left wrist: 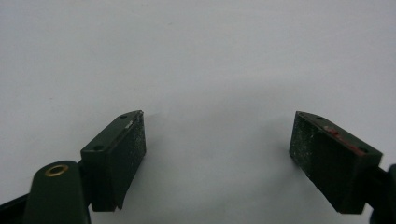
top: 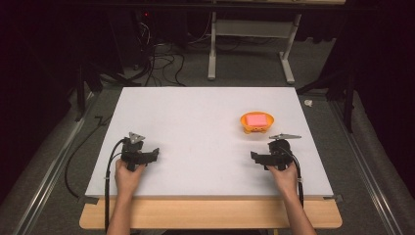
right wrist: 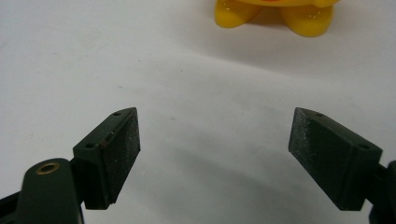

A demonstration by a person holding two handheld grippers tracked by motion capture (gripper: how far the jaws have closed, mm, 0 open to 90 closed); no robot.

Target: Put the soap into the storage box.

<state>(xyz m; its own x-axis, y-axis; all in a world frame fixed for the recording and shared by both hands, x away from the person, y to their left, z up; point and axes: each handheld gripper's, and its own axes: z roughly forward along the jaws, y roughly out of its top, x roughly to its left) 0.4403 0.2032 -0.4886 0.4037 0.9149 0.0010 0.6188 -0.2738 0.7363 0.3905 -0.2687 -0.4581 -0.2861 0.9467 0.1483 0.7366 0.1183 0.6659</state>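
On the white surface [top: 195,132] an orange bowl [top: 257,122] stands toward the far right side, and a flat pink block [top: 259,119] lies inside it, filling most of the opening. The right gripper [top: 254,156] rests near the front edge, just in front of the bowl but not touching it, and in the right gripper view its fingers [right wrist: 116,149] stand wide apart with nothing between them; two rounded yellow feet of the bowl [right wrist: 275,11] show at the top of that view. The left gripper [top: 154,152] sits well apart from the bowl, on the left of the surface, and its fingers [left wrist: 121,149] are also spread open over bare white board. The bowl looks like thin moulded plastic, so it is probably light, stiff and a little slippery, and it may slide or tip on its small feet if it is pushed from one side. The pink block seems soft, maybe a sponge or a pad, but this I cannot tell for sure. A good place to hold is the rim of the bowl, one finger inside and one outside, or the block by its two opposite edges.
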